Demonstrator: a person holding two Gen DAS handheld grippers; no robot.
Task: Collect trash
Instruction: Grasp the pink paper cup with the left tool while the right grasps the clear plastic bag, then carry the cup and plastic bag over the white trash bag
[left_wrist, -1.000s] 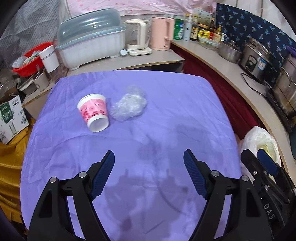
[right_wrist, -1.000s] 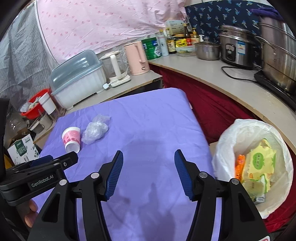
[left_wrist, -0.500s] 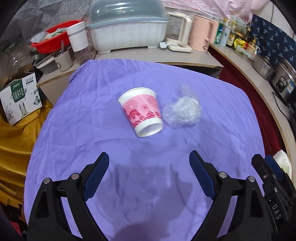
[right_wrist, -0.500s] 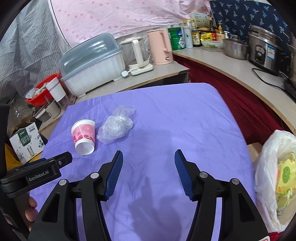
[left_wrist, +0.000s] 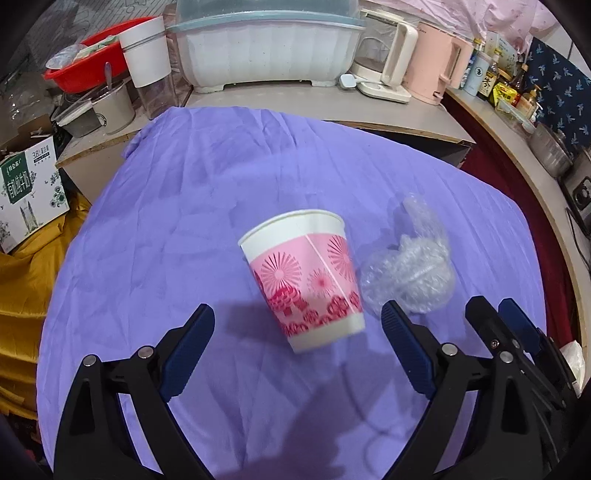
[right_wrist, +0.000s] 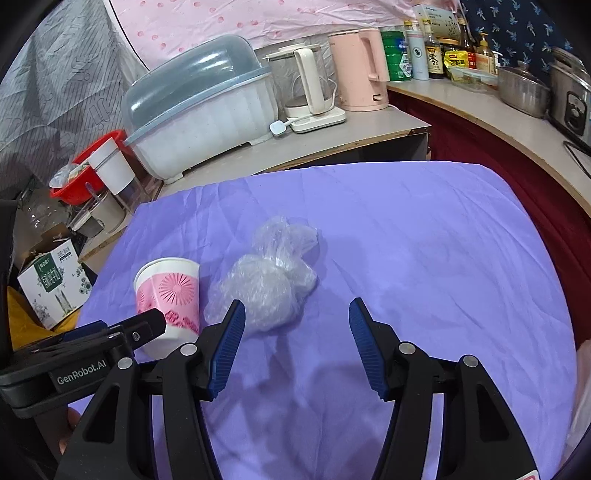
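Note:
A pink and white paper cup (left_wrist: 308, 278) stands on the purple cloth (left_wrist: 221, 192), with a crumpled clear plastic bag (left_wrist: 413, 273) just to its right. My left gripper (left_wrist: 297, 328) is open, its fingers either side of the cup's base and not touching it. In the right wrist view the cup (right_wrist: 170, 295) is at the left and the bag (right_wrist: 269, 288) lies just beyond my open right gripper (right_wrist: 297, 325), nearest its left finger. The left gripper's body (right_wrist: 81, 354) shows at the lower left there.
A counter behind the table holds a covered dish rack (right_wrist: 199, 114), a glass kettle (right_wrist: 308, 92) and a pink kettle (right_wrist: 360, 70). A red basin (left_wrist: 81, 70), a white cup (left_wrist: 146, 51) and a cardboard box (left_wrist: 27, 192) are at the left. Pots (right_wrist: 522, 88) stand at the right.
Both grippers have moved forward and left toward the trash. The cup now sits between my left fingers and the bag is close in front of my right gripper. The bin bag has left view.

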